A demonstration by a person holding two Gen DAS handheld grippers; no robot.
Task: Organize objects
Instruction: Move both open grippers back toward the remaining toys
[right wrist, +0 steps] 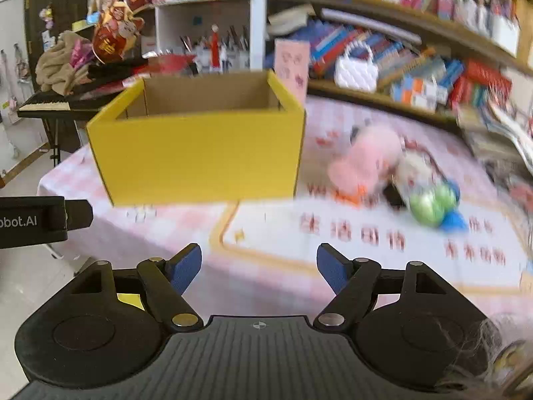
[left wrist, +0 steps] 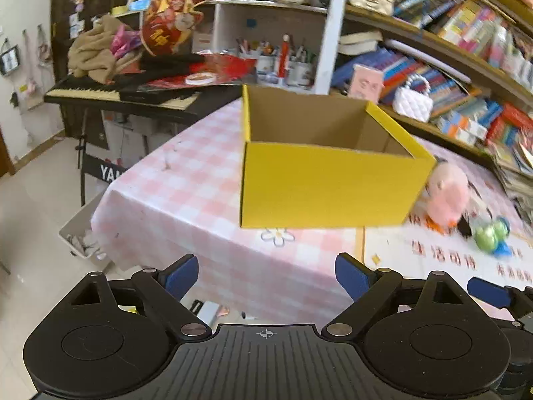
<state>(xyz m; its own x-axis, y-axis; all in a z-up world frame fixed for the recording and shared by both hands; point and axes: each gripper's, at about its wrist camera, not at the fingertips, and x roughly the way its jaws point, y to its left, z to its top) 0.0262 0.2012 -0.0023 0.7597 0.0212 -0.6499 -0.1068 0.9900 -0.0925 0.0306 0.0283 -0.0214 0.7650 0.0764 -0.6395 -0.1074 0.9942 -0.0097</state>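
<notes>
Over checkered table (left wrist: pixel 186 180), both jaws wide, empty.

Upper left: black electronic keyboard (left wrist: pixel 100 91) on a stand, heaped with a crumpled tan cloth (left wrist: pixel 95 50). Right side: curved wooden bookshelves (left wrist: pixel 443 43) packed with books; a white quilted handbag with a bead handle (left wrist: pixel 413 100) on the lower shelf.

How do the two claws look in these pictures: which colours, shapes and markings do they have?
Both look alike. The left claw has two blue finger pads on black link arms with silver pins, above two round black discs and a ribbed black plate bearing a small crosshair mark. The right claw is built the same. At the left edge of the right wrist view, a black body carries white letters ending in "bot.AI".
</notes>
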